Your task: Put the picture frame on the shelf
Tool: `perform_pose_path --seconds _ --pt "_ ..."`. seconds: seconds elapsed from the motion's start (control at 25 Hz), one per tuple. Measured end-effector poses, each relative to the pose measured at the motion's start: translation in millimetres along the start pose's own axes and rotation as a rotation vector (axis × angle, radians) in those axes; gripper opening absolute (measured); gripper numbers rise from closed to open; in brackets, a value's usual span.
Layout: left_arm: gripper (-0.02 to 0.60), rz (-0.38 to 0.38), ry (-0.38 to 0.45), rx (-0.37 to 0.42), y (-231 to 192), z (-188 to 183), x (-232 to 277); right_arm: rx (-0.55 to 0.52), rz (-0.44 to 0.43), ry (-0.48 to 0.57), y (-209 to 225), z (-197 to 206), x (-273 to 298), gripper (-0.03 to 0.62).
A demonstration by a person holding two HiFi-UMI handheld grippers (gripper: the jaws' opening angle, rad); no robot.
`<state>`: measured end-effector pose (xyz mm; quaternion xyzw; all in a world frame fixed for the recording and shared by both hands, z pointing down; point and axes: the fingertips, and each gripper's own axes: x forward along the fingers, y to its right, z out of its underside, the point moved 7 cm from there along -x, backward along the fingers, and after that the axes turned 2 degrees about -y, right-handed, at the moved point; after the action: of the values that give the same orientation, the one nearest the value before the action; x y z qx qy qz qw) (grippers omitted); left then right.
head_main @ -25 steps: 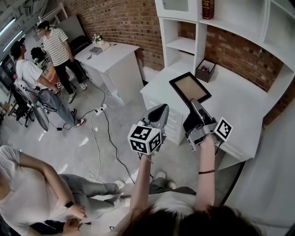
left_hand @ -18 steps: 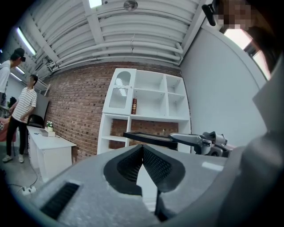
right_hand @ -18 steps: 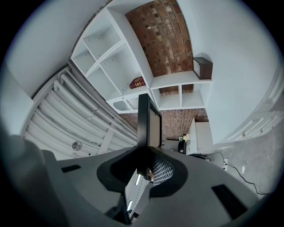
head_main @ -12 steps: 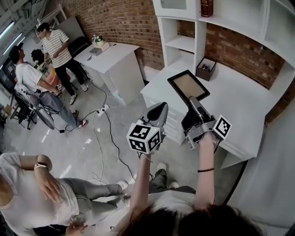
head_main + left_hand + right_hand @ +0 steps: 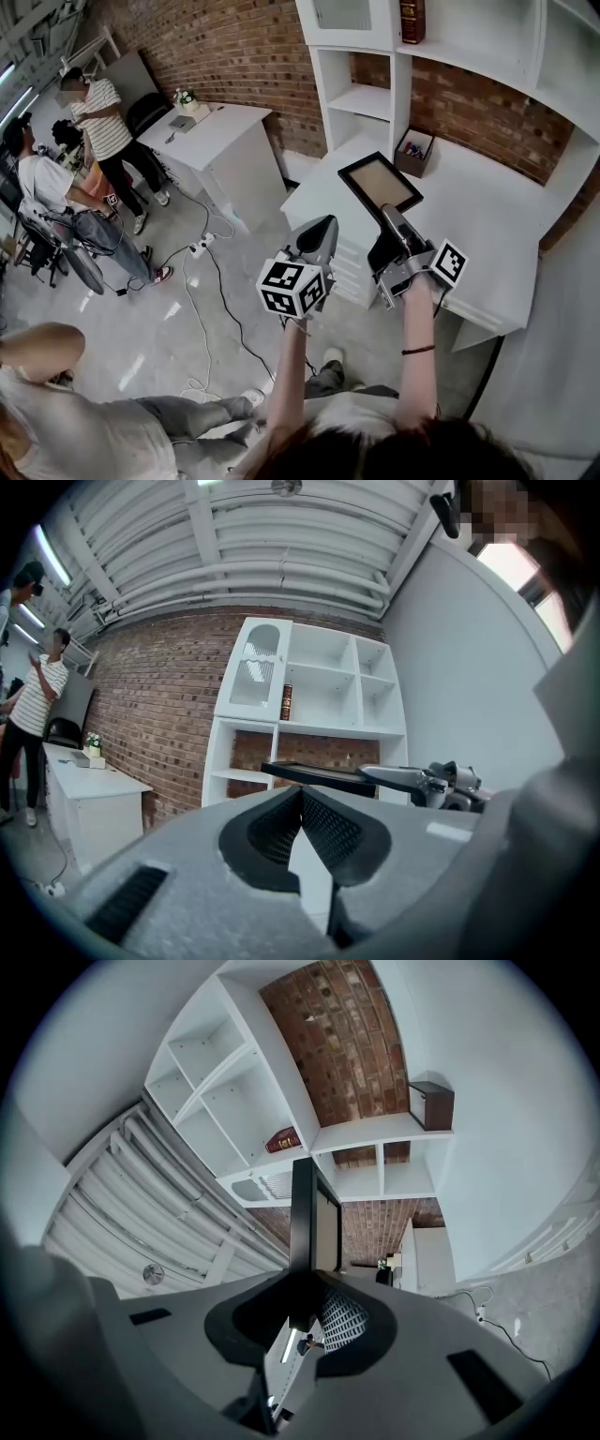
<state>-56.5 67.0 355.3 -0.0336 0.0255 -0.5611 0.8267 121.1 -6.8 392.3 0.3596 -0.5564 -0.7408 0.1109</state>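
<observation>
The picture frame [image 5: 380,185], black with a tan panel, is held level in the air over the near edge of the white desk [image 5: 478,220]. My right gripper [image 5: 389,216] is shut on its near edge. In the right gripper view the frame [image 5: 305,1208] stands edge-on between the jaws. The white shelf unit [image 5: 370,94] rises at the back of the desk. My left gripper [image 5: 322,227] hovers to the left of the frame, shut and empty. The left gripper view shows the frame [image 5: 314,774] and the right gripper [image 5: 433,782] ahead of it.
A small brown box [image 5: 413,150] with pens sits on the desk by the shelf, and a dark book [image 5: 411,19] stands on an upper shelf. A white side table [image 5: 217,131] is at the left. Cables and a power strip [image 5: 201,247] lie on the floor. People stand at the far left.
The right gripper keeps its hold on the frame, which stays almost where it was. The head view has shifted a little. The person at the lower left has bent lower.
</observation>
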Motion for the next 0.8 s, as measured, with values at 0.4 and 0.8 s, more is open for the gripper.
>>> perform_pose_path --seconds 0.4,0.8 --pt "0.011 0.046 -0.015 -0.013 -47 4 41 -0.009 0.022 0.031 31 -14 42 0.072" --pt "0.011 0.1 -0.021 -0.029 -80 5 72 -0.028 0.037 0.058 47 -23 77 0.072"
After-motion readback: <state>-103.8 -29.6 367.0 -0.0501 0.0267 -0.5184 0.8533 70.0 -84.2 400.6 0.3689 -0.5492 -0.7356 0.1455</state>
